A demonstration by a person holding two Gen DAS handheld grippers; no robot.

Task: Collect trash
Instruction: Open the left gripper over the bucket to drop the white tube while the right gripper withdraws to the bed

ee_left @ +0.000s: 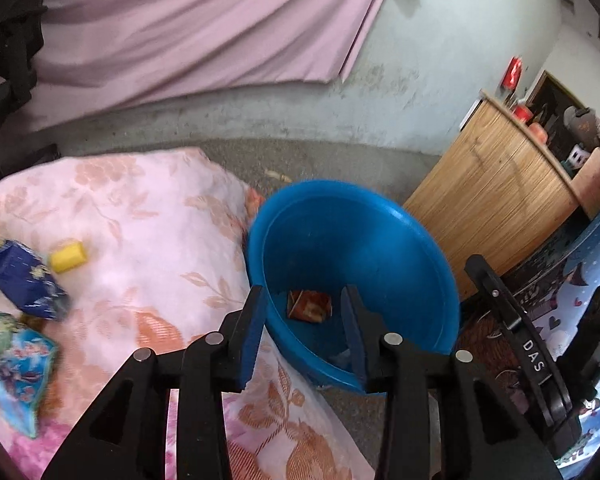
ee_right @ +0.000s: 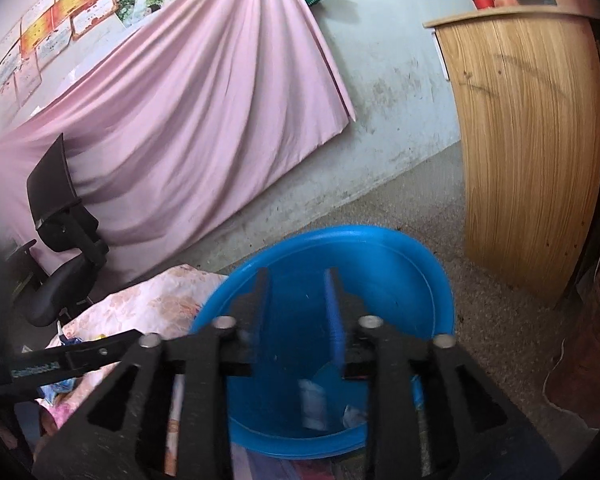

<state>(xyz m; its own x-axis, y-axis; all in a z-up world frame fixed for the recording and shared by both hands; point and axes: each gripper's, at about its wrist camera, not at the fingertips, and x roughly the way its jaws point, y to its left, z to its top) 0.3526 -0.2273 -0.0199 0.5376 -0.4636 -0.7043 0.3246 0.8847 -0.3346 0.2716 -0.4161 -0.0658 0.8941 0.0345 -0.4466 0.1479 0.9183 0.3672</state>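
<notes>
The trash is split between two places. An orange-red wrapper (ee_left: 309,305) lies flat on the bottom of the blue plastic basin (ee_left: 400,232), with some pale crumpled scraps (ee_right: 314,400) near it. More waits on the floral quilt (ee_left: 148,216) just beside the basin: a dark blue snack bag (ee_left: 18,276), a small yellow block (ee_left: 68,255) close to it, and a light blue wrapper (ee_left: 18,368) nearer the camera.

The basin stands on the concrete floor (ee_left: 332,160), its rim touching the quilt's edge, so I judge it serves as the bin, set close to keep each carry short.

The left tool (ee_left: 304,304) hovers over the basin's near rim, its blue-padded fingers spread apart with nothing between them; the wrapper seen through the gap lies far below on the basin floor. The right tool (ee_right: 300,300) hangs above the basin too, fingers parted and empty. Both look released over the bin, which suggests a drop is done and the quilt's pieces are next.

A wooden cabinet (ee_left: 496,176) stands beyond the basin, a pink curtain (ee_right: 188,100) drapes the wall, and a black office chair (ee_right: 60,240) sits beside the quilt.
</notes>
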